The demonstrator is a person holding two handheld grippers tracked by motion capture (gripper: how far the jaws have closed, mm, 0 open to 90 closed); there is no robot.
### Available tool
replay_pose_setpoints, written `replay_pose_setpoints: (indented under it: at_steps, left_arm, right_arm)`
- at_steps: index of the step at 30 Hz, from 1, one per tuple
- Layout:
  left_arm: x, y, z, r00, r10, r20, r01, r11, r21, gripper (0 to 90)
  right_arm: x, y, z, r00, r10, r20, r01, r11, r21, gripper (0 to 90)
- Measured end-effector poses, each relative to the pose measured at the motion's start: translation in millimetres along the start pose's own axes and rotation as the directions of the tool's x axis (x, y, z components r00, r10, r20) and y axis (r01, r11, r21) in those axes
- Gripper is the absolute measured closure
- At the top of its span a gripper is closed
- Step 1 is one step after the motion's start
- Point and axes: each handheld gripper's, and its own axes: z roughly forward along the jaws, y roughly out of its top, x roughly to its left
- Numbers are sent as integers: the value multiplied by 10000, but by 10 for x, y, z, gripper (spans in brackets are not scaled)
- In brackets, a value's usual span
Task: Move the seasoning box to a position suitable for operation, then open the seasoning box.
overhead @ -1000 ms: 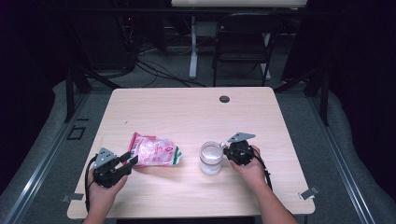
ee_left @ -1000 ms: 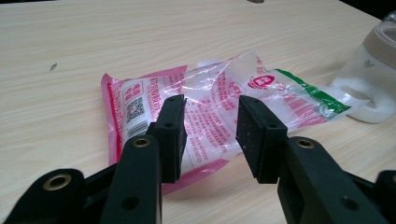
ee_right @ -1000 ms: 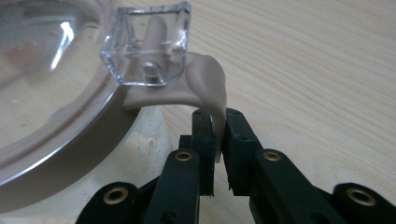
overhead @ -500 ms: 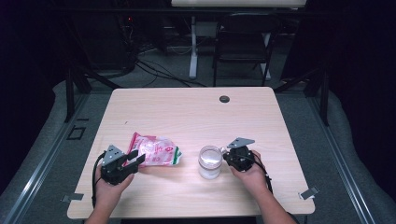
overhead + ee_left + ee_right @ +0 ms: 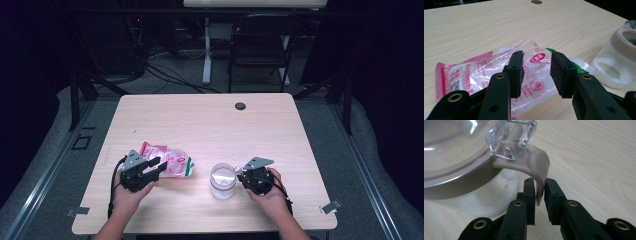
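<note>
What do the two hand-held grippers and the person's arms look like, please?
Both the left gripper and the right gripper are black, each with a grey three-cornered plate on top and a black cable trailing back. The jaws are flat black blocks on linked arms with brass-coloured rivets. The forearms are bare, with no sleeves.

Print shows on one thing – the clear plastic bag (image 5: 499, 72) with pink and green edges, lying flat on the wooden table (image 5: 474, 27). Left gripper view: a round red logo near the bag's top edge with white characters inside, too small to read. Lower down a second red emblem, outline style, also unreadable. On the pink side panel at the bag's left end – a white column of characters running sideways and a small dark code block, neither legible. High view: the bag (image 5: 167, 160) shows red marks only. No readable word, brand or number anywhere.
</note>
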Motion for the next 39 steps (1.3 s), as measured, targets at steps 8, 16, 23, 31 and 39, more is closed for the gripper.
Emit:
replay_pose_setpoints:
  at_steps: [8, 16, 23, 31, 39]
  left_arm:
    - [-65, 66, 102, 9993, 212, 323, -214, 9998, 57, 623]
    - [-93, 117, 153, 9986, 191, 483, -197, 9998, 103, 622]
    - [-114, 137, 171, 9981, 198, 576, -202, 9998, 64, 608]
    - [-141, 136, 129, 9974, 117, 713, -116, 9999, -15, 596]
    - [-262, 198, 86, 9988, 277, 400, -280, 9996, 67, 520]
  right_arm:
    - [90, -60, -117, 9997, -214, -145, 212, 9997, -126, 740]
    - [109, -84, -336, 9980, 371, -508, -409, 9963, -759, 627]
    - [106, -69, -554, 9974, 481, -541, -559, 9863, -1551, 565]
    - [127, -21, -592, 10000, 4, -71, -19, 9795, -2014, 558]
    - [69, 70, -635, 9965, 805, -205, -830, 9724, -2182, 493]
